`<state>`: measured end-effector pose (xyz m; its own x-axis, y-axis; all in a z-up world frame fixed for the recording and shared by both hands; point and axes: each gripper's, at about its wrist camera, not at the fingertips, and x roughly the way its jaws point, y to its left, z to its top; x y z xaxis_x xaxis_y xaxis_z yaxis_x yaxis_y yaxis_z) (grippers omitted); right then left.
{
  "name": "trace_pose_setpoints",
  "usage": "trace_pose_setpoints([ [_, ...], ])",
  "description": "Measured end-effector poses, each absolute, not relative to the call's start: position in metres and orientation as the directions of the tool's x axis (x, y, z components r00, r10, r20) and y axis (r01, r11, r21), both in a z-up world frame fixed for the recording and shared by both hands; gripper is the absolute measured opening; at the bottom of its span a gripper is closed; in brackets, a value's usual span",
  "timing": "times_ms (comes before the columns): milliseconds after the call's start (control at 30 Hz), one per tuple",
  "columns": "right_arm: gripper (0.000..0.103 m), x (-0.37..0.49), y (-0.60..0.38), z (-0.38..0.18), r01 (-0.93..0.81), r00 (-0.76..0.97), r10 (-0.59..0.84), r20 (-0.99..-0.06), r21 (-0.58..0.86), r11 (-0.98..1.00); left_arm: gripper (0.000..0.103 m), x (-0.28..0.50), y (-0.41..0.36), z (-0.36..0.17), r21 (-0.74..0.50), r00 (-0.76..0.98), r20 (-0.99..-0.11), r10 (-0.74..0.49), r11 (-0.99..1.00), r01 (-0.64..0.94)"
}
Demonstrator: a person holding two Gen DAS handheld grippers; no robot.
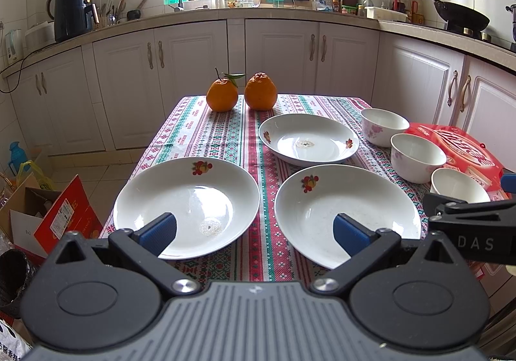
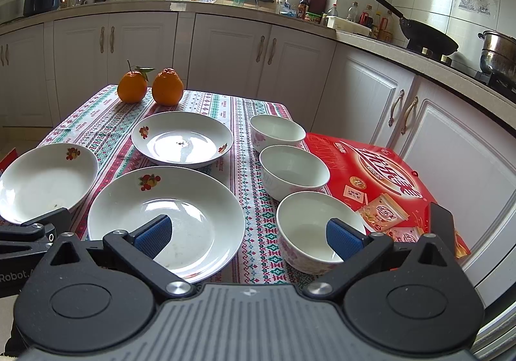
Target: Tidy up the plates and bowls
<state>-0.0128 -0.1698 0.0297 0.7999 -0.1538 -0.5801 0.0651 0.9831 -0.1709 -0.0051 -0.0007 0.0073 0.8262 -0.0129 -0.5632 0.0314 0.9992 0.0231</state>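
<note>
A: What are the fingers doing?

B: The left gripper [image 1: 254, 232] has its blue pads spread wide with nothing between them, hovering over the near edge of the table. The right gripper [image 2: 250, 236] is the same: spread and empty.

A: And the crockery?

B: Three shallow white ceramic plates with fruit motifs sit apart on the striped patterned tablecloth [image 1: 206, 132]: the near-left plate [image 1: 187, 206], the near-centre plate [image 1: 348, 212] and the far plate [image 1: 308, 140]. Three small white floral bowls run in a line at the right: the far bowl [image 2: 277, 132], the middle bowl [image 2: 293, 170] and the near bowl [image 2: 312, 232], beside a red printed box [image 2: 380, 180]. Two oranges [image 1: 242, 93] stand at the far edge.

A: Which step, then?

B: Nothing looks stacked, so I judge it the start. Next likely calls for pinching one rim, lifting it clear and nesting it in its neighbour.
</note>
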Motion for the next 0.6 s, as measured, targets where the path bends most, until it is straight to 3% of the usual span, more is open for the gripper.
trace_pose_setpoints([
  [600, 0.103, -0.0103, -0.1694, 0.0303, 0.064, 0.798, -0.159, -0.581, -0.181, 0.981, 0.102, -0.0052, -0.0017, 0.0119, 0.024, 0.827, -0.562, -0.015, 0.999, 0.035],
])
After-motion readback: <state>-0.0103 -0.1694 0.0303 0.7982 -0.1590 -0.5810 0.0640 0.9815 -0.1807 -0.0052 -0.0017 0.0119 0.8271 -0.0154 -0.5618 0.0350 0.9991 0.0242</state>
